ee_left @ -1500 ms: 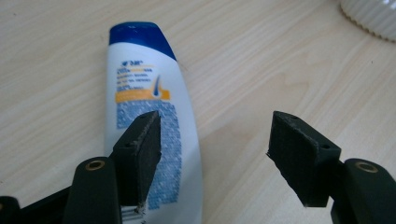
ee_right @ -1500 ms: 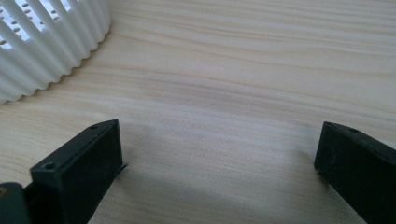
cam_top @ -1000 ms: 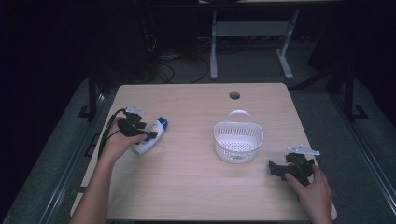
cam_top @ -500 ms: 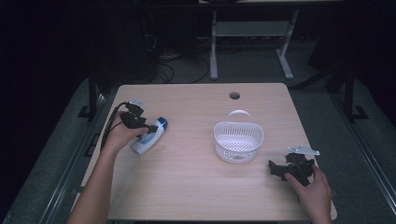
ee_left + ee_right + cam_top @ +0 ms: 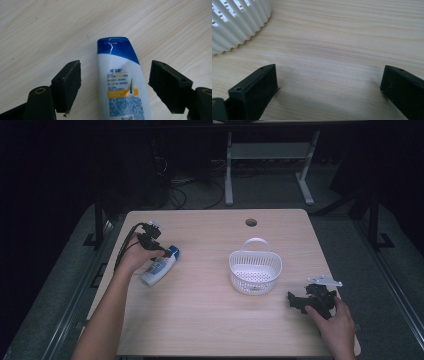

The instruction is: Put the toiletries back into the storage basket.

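Note:
A white shampoo bottle (image 5: 159,266) with a blue cap lies flat on the left part of the wooden table (image 5: 200,320). My left gripper (image 5: 161,251) hovers over its cap end. In the left gripper view the bottle (image 5: 120,75) lies between the two jaws of the left gripper (image 5: 115,85), with a gap on each side, so the gripper is open. A white slatted basket (image 5: 235,270) stands right of the table's middle. My right gripper (image 5: 295,301) rests near the front right corner, pointing toward the basket. In its own view the right gripper (image 5: 329,87) is open over bare wood.
The basket's ribbed wall (image 5: 237,22) is at the upper left of the right gripper view. A round cable hole (image 5: 251,222) sits near the table's far edge. Dark floor, cables and a desk frame (image 5: 270,165) lie beyond the table.
My left hand has drawn back toward the far left edge, so its jaws now sit nearer the bottle's cap end. The bottle, the basket and the right hand have stayed put.

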Tool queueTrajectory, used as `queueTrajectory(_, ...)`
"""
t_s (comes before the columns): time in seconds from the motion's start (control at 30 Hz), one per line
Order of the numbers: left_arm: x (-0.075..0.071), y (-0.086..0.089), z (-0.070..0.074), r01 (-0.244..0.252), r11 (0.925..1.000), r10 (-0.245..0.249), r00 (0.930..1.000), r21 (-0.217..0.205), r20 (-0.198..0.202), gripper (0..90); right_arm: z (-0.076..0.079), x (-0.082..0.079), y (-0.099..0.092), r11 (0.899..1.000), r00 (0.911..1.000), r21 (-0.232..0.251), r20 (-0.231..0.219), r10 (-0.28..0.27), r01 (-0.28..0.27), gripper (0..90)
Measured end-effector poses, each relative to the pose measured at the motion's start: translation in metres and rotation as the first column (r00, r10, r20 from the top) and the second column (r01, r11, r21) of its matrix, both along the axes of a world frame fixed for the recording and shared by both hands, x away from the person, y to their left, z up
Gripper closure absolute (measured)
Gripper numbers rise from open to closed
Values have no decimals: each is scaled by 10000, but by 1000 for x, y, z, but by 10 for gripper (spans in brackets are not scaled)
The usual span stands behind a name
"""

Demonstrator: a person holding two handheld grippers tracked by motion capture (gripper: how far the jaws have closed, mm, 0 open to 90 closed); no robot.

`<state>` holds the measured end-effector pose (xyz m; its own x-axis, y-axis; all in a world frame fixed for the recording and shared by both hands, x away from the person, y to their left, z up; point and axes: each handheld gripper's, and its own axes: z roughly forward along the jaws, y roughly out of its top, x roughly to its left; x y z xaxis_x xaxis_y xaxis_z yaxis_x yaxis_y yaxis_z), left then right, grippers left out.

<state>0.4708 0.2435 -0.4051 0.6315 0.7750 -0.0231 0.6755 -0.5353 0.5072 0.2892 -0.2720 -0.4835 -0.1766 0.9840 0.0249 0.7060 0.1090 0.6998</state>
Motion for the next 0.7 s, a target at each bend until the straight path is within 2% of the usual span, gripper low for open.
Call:
queueTrajectory(0.1, 3, -4, -2, 49, 9991, -40, 9998, 423, -198, 249, 0, 0, 0, 10000, 10000, -4, 0, 3, -3, 4)
queueTrajectory(0.2, 7, -10, -6, 109, 9985, -94, 9996, 533, -280, 248, 0, 0, 0, 10000, 10000, -2, -1, 0, 0, 4)
queueTrajectory(0.33, 10, -15, -12, 191, 9957, -145, 9986, 907, -504, 242, 0, 0, 0, 10000, 10000, -2, 2, 4, -4, 4)
queueTrajectory(0.7, 15, -23, -27, 262, 9918, -128, 9942, 1249, -1067, 239, 0, 0, 0, 10000, 10000, -4, -1, 3, -3, 4)
